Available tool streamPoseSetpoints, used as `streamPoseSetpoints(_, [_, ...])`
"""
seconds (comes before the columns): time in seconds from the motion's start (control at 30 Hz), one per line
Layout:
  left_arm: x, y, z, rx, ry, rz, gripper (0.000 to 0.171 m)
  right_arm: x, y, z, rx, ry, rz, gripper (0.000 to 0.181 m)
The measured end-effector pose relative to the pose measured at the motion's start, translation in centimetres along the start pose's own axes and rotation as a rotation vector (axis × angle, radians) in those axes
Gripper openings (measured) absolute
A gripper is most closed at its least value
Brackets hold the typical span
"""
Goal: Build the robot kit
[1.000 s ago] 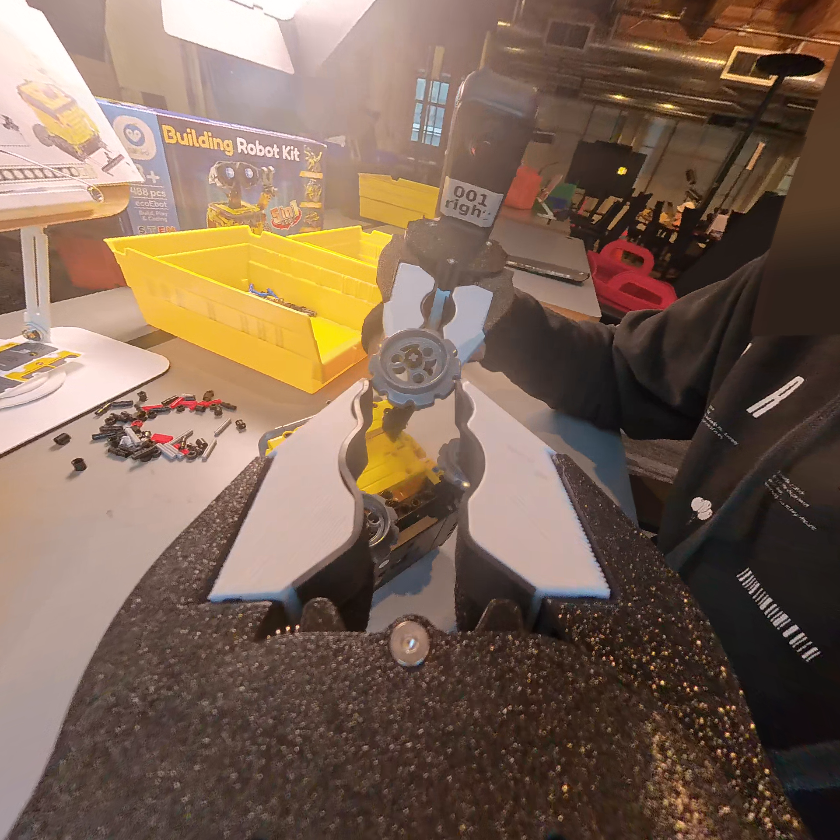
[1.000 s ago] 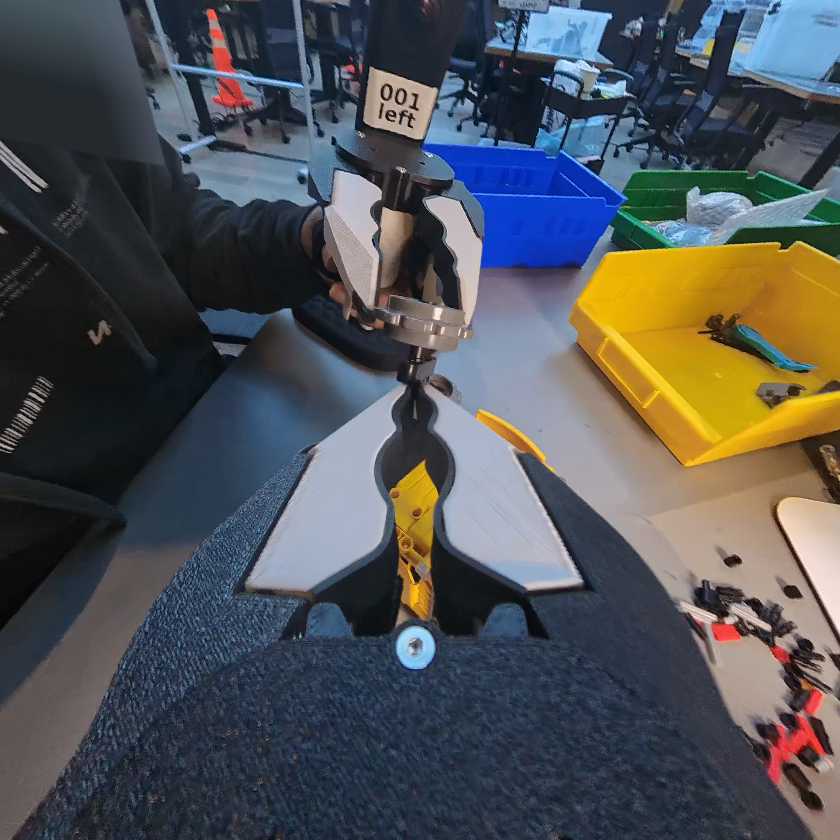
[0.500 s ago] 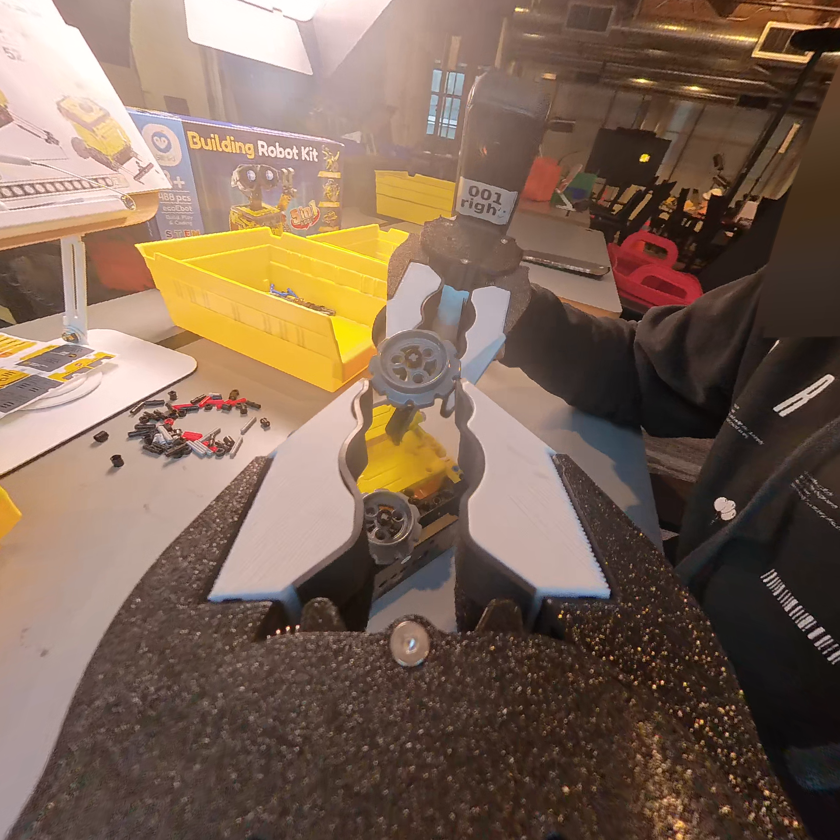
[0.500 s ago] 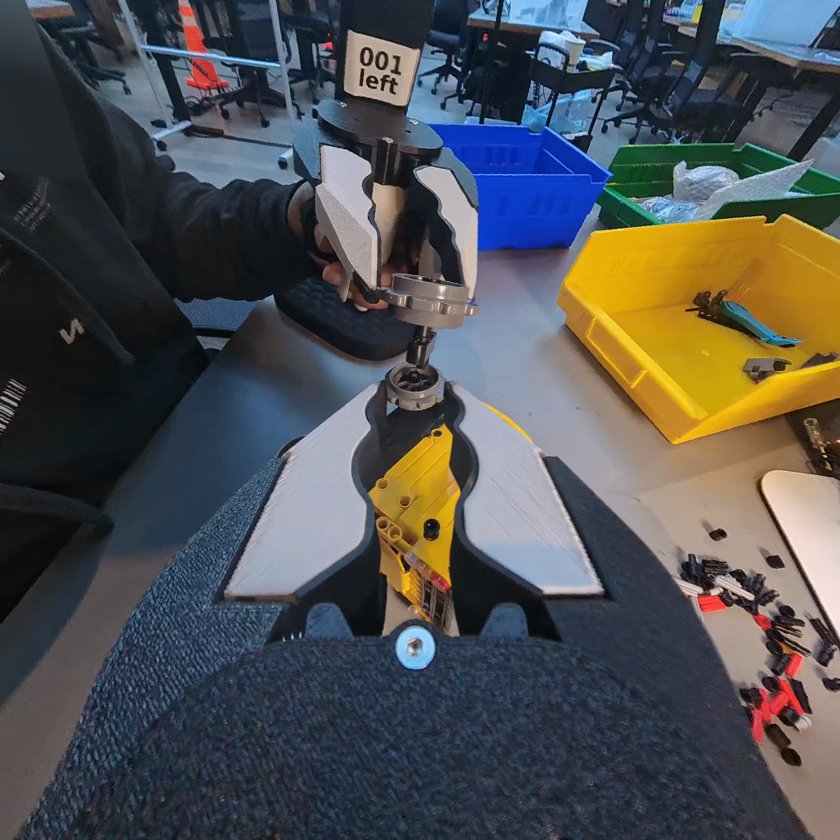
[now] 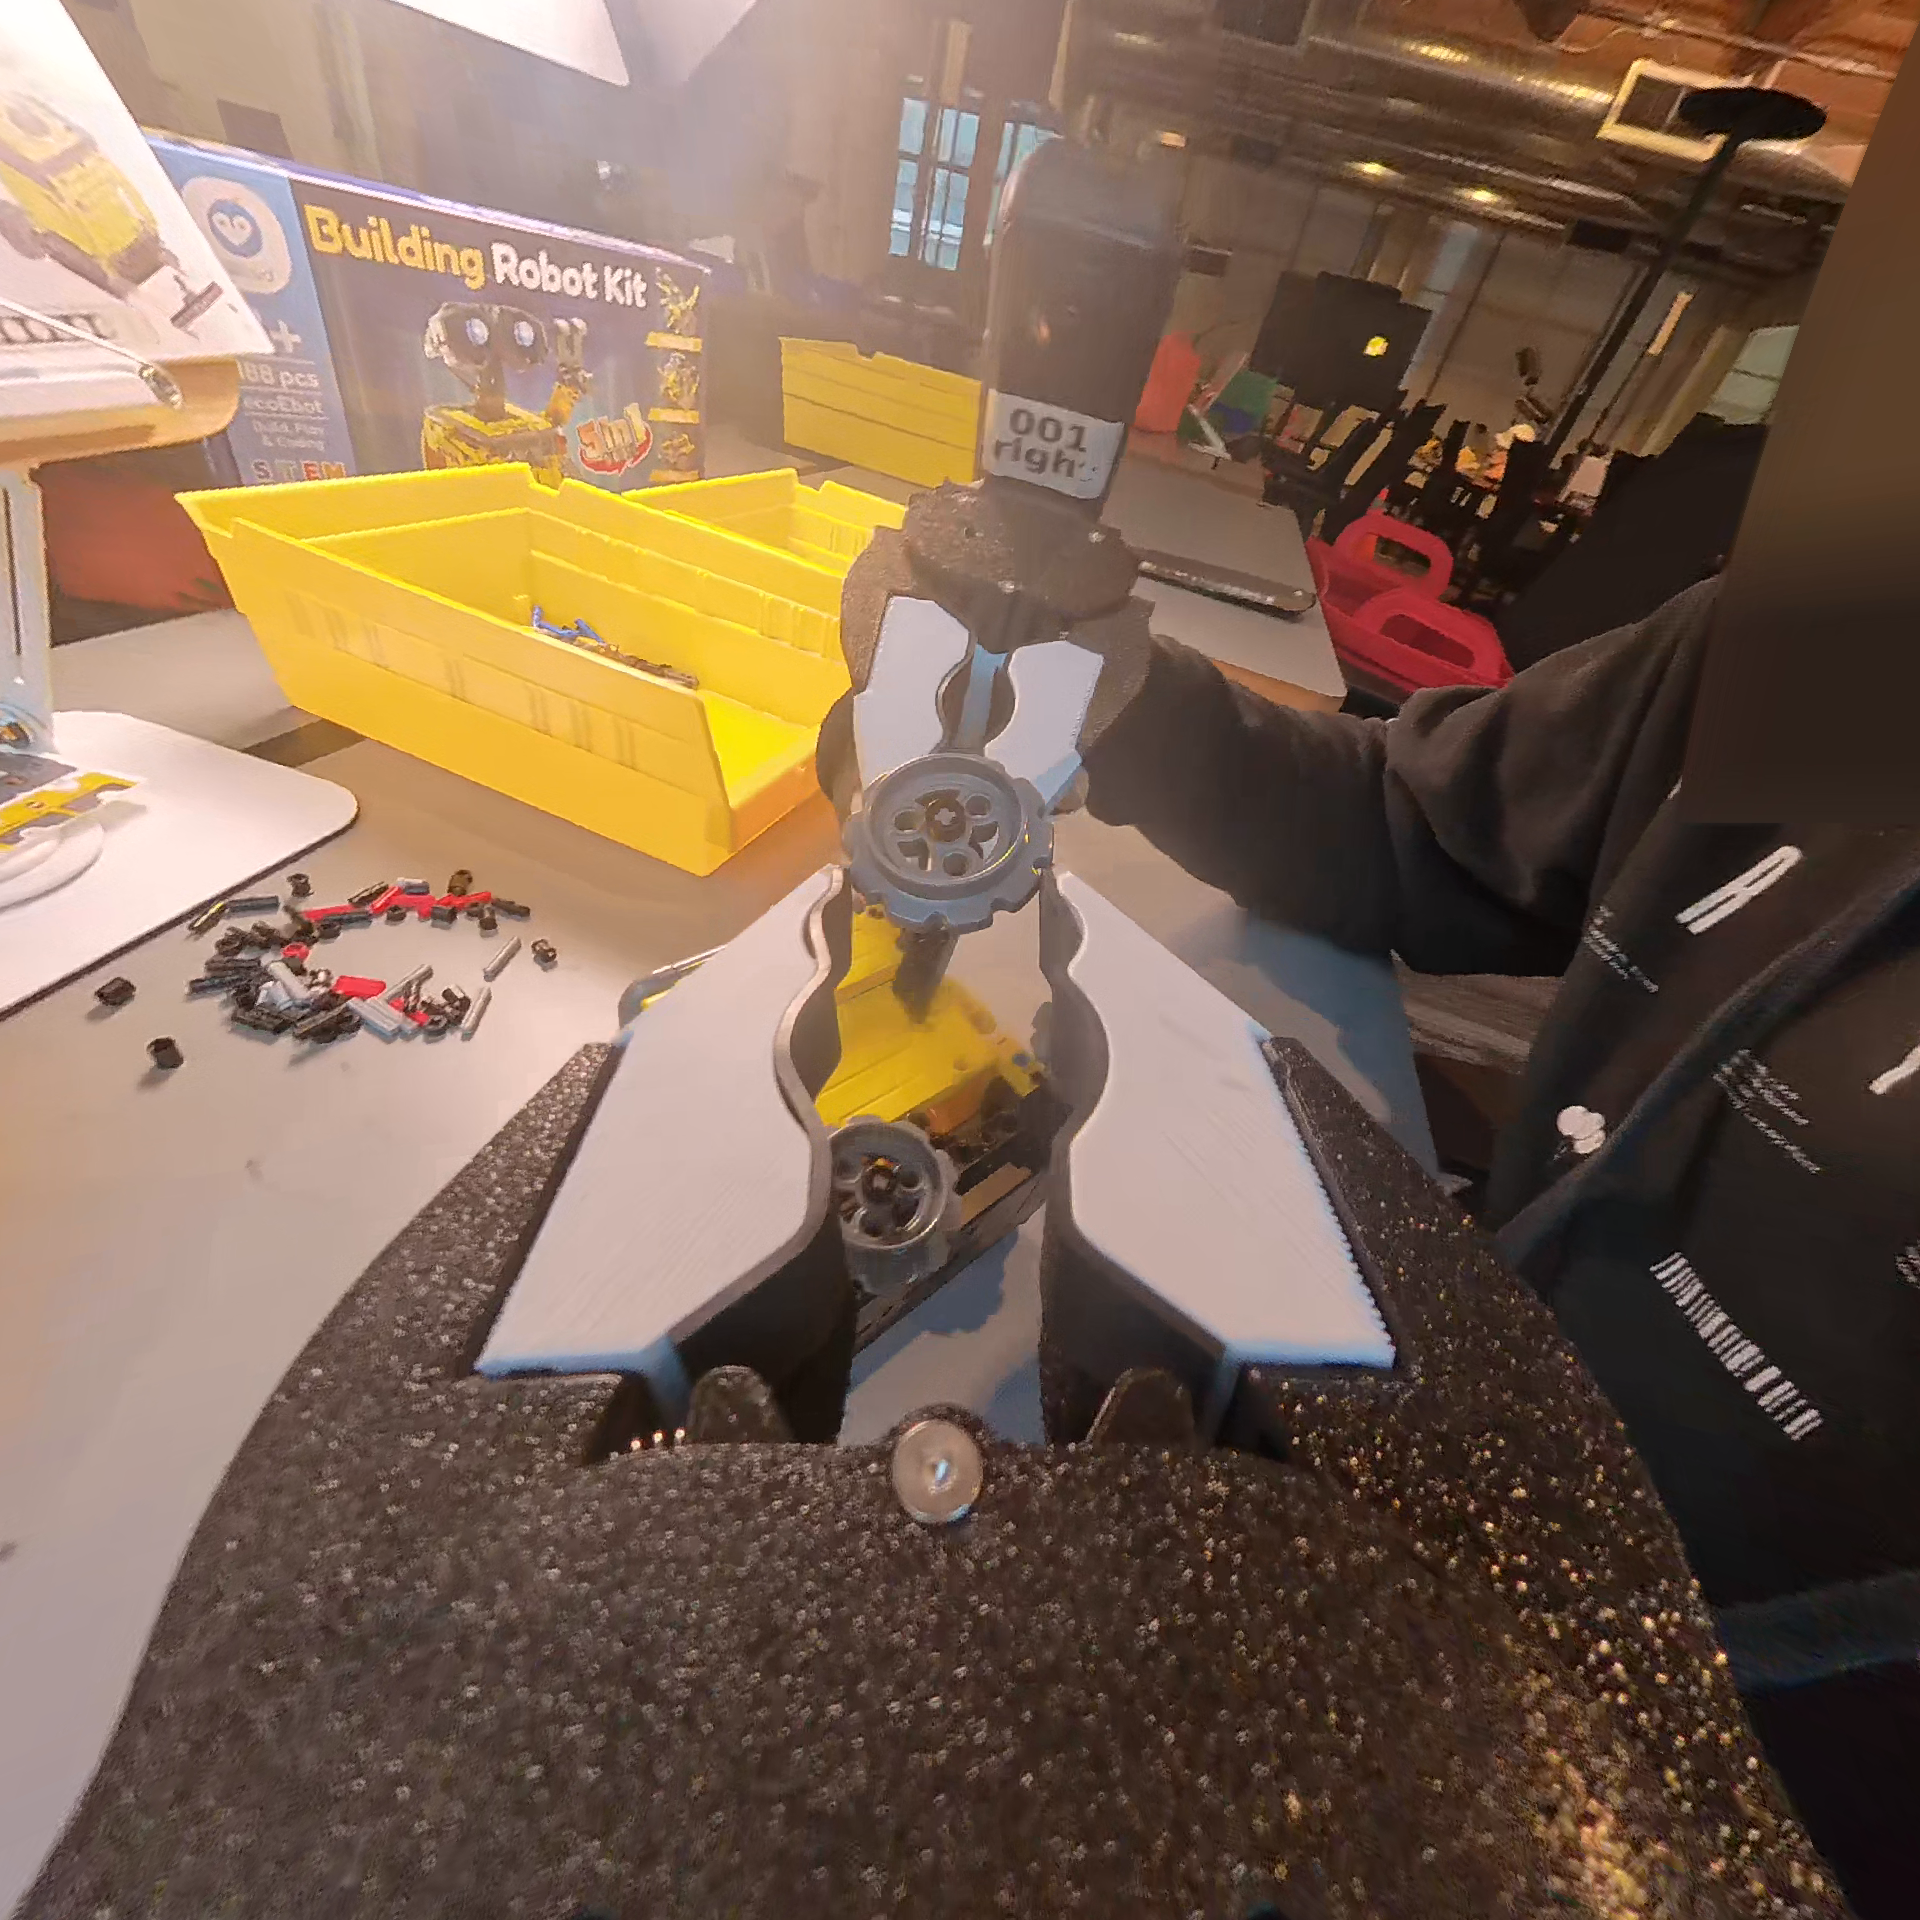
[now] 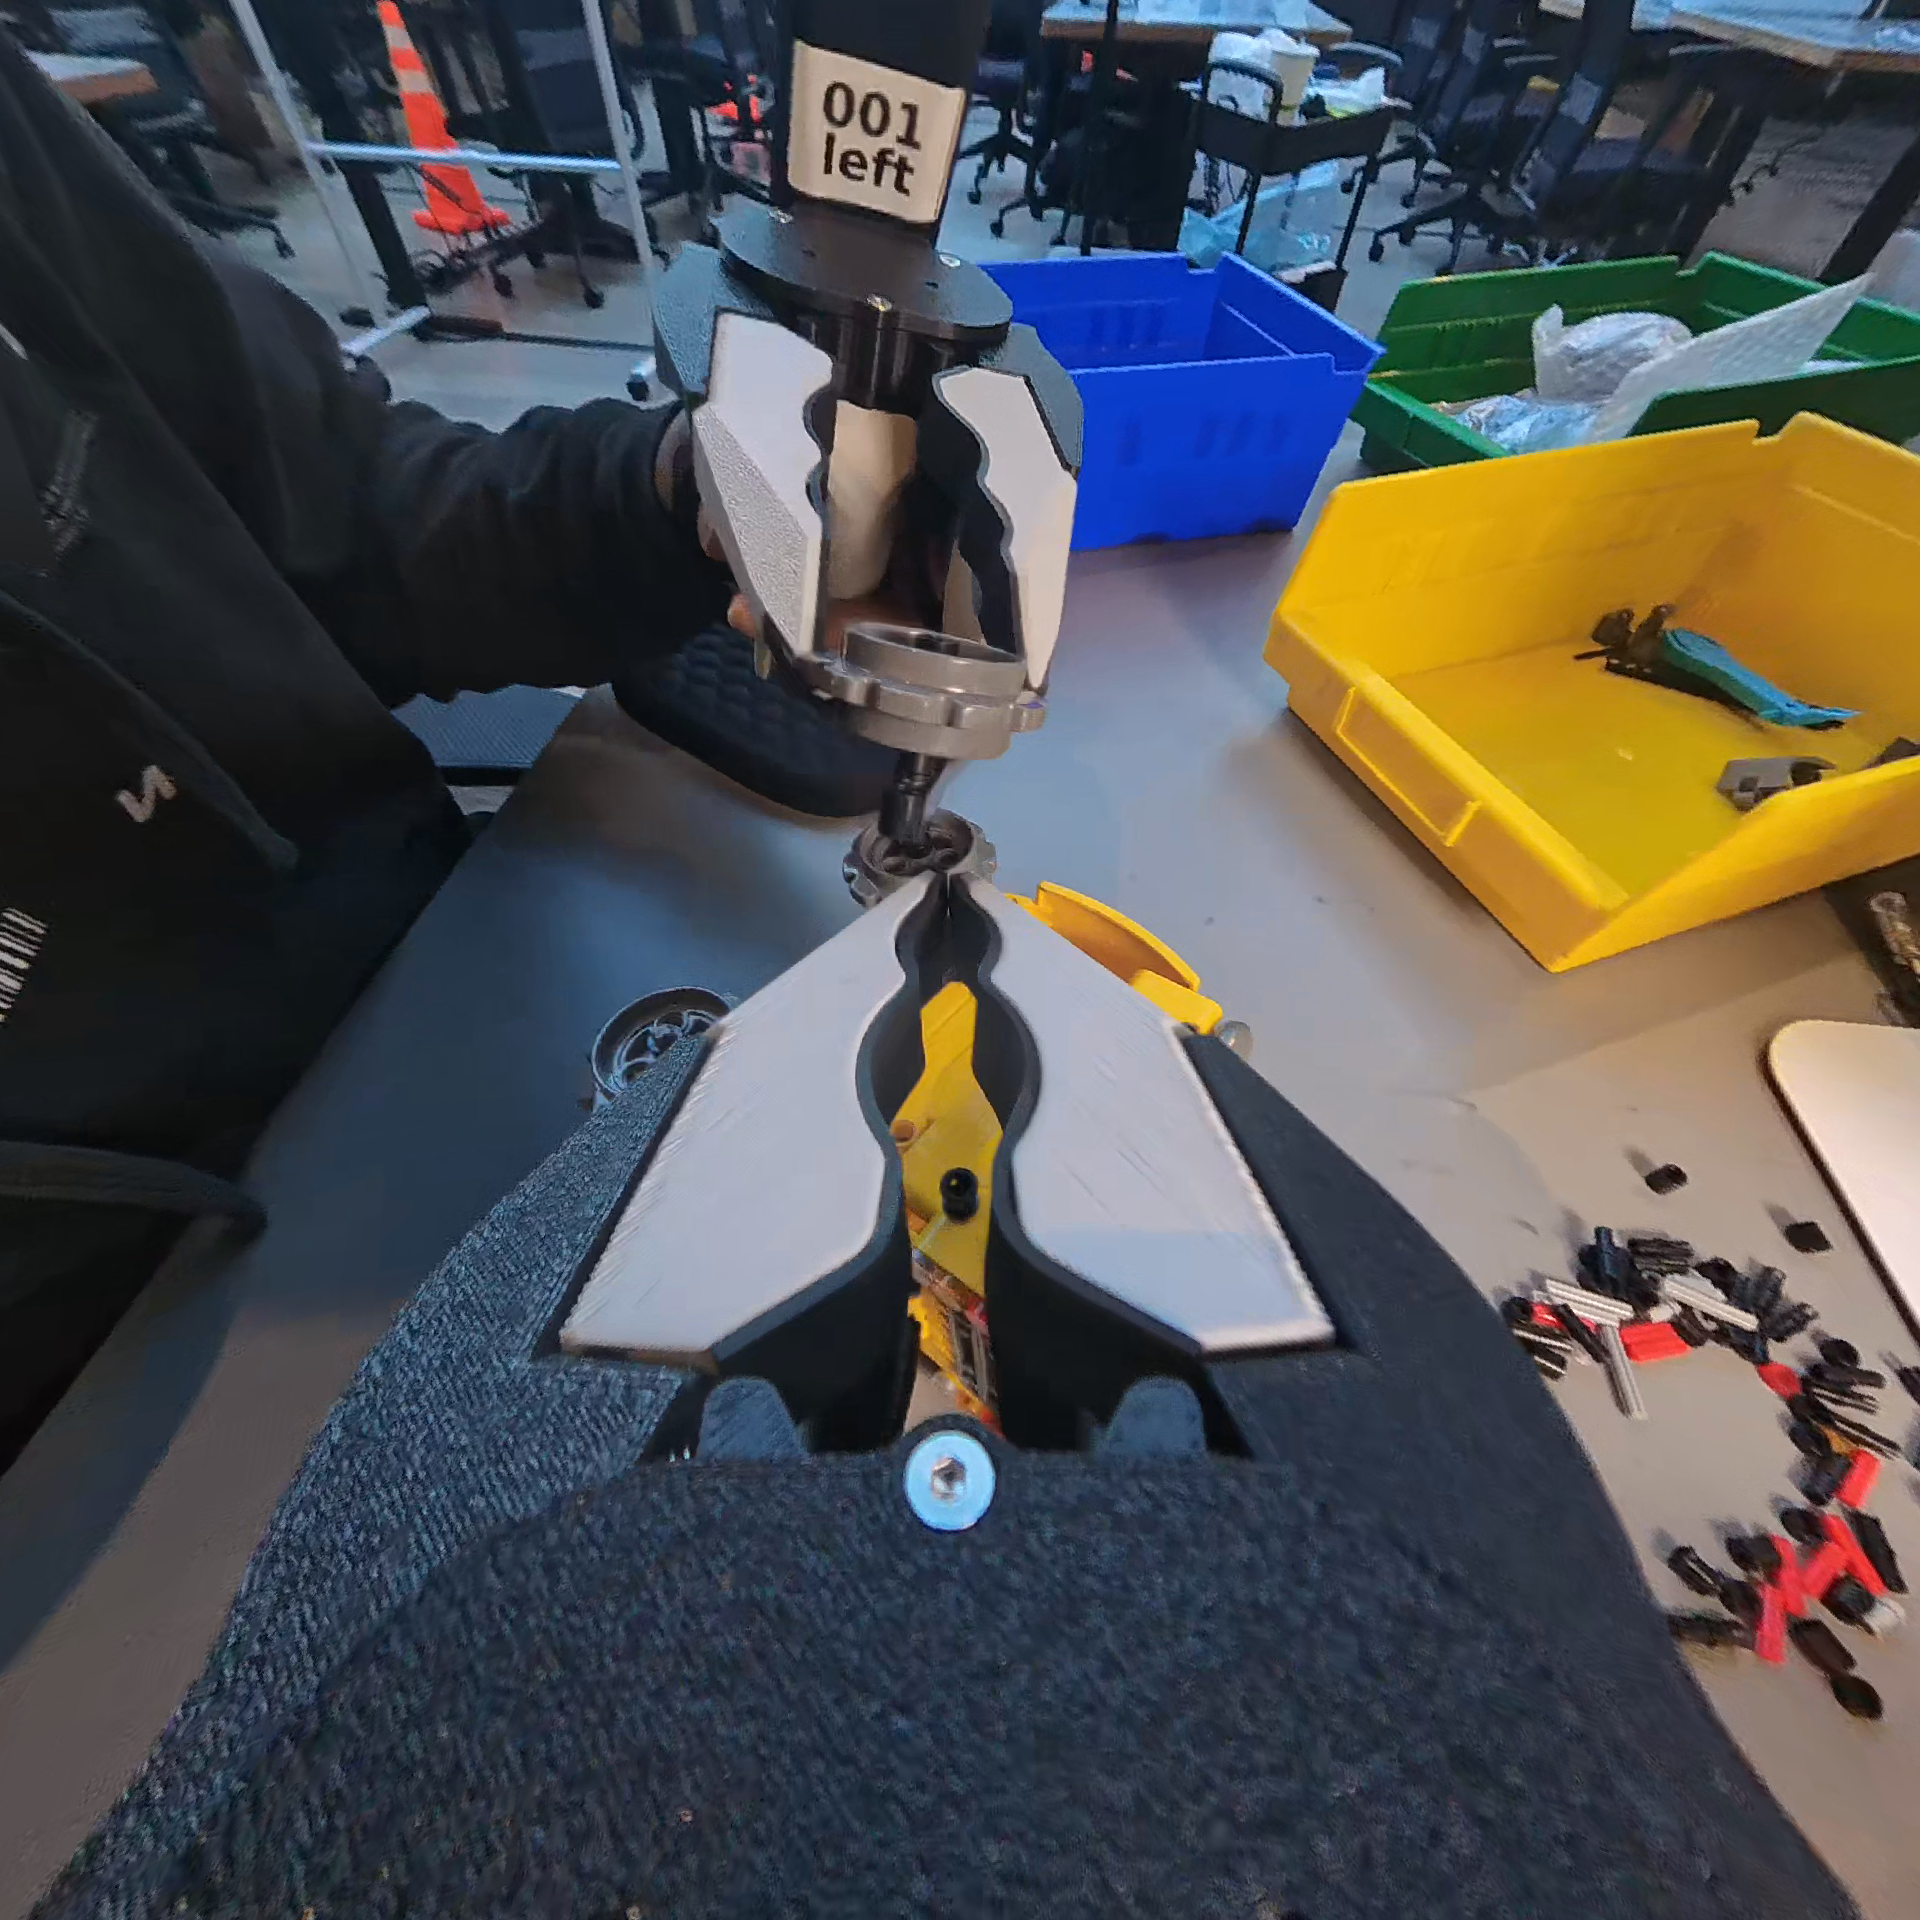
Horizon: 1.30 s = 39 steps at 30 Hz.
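Note:
My left gripper is shut on a grey toothed wheel with a black axle pointing down from its hub. It also shows in the right wrist view with the wheel. A yellow and black brick model with a small grey wheel sits below both grippers. My right gripper has its tips together above the model. I see nothing between them. The axle tip hangs just over the small wheel.
Yellow bins stand on the grey table. Loose black, red and grey pieces lie scattered. A black tyre lies left of the model. A kit box, a blue bin and a green bin stand behind. Only a small space, under 4 cm, lies between the two pairs of fingers.
My right gripper's fingers, spread half a second ago, have closed to touching tips. My left gripper has kept hold of the toothed wheel, now lower, closer to the small wheel.

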State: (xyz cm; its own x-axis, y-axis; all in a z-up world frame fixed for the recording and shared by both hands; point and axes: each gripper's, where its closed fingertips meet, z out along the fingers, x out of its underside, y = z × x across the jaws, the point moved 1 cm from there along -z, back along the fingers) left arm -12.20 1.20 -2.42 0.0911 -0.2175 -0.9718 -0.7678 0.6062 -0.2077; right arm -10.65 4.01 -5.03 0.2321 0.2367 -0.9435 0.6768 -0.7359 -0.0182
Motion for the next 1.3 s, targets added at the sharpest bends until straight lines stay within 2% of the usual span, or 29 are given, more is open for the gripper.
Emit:
streamPoseSetpoints(0.1, [0.8,0.4,0.2,-0.032,0.044,0.01,0.033,0.5,0.1,0.1,-0.002,0.041,-0.011,0.017])
streamPoseSetpoints(0.33, [2.5,0.9,0.6,-0.102,0.136,0.045,0.033,0.9,-0.1,-0.3,0.033,0.092,-0.062,0.022])
streamPoseSetpoints(0.53, [2.8,0.3,0.7,-0.097,0.165,0.06,0.033,0.9,0.3,0.2,0.046,0.113,-0.114,0.018])
streamPoseSetpoints(0.83, [3.0,0.4,0.5,-0.065,0.145,-0.05,0.033,0.9,-0.4,0.1,0.091,0.13,-0.117,0.015])
streamPoseSetpoints(1.3, [4.7,1.0,1.4,-0.122,0.245,0.029,0.033,2.9,-0.9,0.2,0.15,0.277,-0.194,0.021])
